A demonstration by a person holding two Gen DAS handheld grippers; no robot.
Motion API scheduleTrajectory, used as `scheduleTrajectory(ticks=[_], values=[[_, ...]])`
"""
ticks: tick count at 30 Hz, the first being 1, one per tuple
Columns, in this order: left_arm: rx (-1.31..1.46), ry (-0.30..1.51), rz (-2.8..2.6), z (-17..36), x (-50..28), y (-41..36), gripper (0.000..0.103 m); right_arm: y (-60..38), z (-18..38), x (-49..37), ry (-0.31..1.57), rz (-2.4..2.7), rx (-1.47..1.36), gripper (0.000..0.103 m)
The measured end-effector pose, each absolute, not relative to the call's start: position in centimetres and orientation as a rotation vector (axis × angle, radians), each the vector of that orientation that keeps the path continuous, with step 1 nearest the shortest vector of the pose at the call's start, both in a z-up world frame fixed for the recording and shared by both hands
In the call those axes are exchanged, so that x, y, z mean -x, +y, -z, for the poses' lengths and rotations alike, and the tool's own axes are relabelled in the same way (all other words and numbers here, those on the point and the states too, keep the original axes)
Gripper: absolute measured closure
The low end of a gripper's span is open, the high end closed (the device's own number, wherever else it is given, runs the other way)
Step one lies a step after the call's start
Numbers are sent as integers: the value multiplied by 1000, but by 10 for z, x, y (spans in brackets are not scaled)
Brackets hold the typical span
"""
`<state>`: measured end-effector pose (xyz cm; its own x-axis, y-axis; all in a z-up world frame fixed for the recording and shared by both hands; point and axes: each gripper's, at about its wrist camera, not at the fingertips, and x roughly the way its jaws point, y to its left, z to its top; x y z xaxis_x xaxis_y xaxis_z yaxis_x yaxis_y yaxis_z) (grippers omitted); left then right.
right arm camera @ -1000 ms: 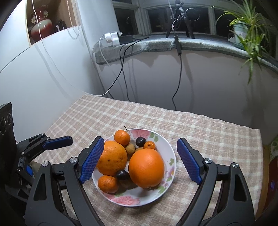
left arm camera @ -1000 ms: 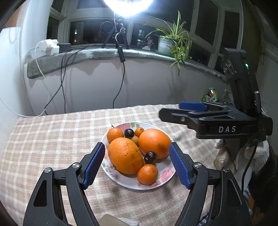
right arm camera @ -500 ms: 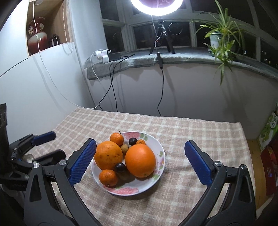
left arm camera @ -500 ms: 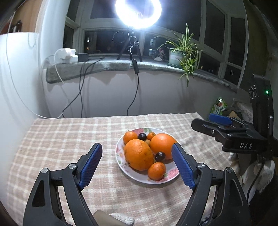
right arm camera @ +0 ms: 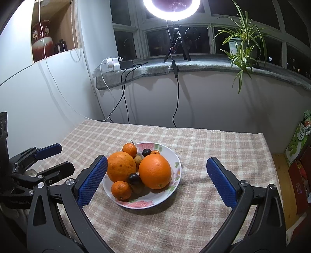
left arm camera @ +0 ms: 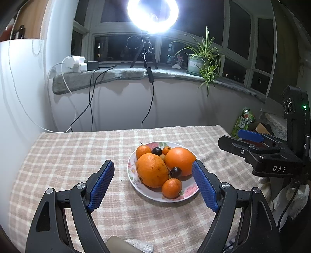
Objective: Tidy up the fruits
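Note:
A white floral plate (left arm camera: 186,196) (right arm camera: 176,163) sits in the middle of the checked tablecloth. It holds two large oranges (left arm camera: 152,170) (right arm camera: 155,171), small tangerines (left arm camera: 172,187) (right arm camera: 121,190), dark plums (left arm camera: 175,172) (right arm camera: 134,178) and a small brown fruit. My left gripper (left arm camera: 153,184) is open and empty, held back from the plate's near side. My right gripper (right arm camera: 156,181) is open and empty, also back from the plate. Each gripper shows from the side in the other's view, the right one (left arm camera: 250,136) and the left one (right arm camera: 48,149).
The table (left arm camera: 64,155) ends at a white wall with hanging cables (right arm camera: 124,93). A sill above holds a ring light (left arm camera: 152,15), a power strip and a potted plant (right arm camera: 241,42). Green and red boxes (right arm camera: 299,140) stand off the table's right edge.
Both grippers have pulled back and risen away from the plate, which now looks smaller and farther. Both stayed open. The fruits have not moved.

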<state>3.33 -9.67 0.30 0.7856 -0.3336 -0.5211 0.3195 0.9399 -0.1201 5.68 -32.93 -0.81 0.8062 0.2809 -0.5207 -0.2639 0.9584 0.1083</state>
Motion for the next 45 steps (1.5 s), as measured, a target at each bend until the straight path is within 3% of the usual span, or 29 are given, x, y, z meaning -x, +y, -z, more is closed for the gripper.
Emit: scheduleTrajectory(ticks=[45], values=[[43, 572, 347, -2, -37, -95, 21, -320, 19, -57, 565, -273, 25, 0]])
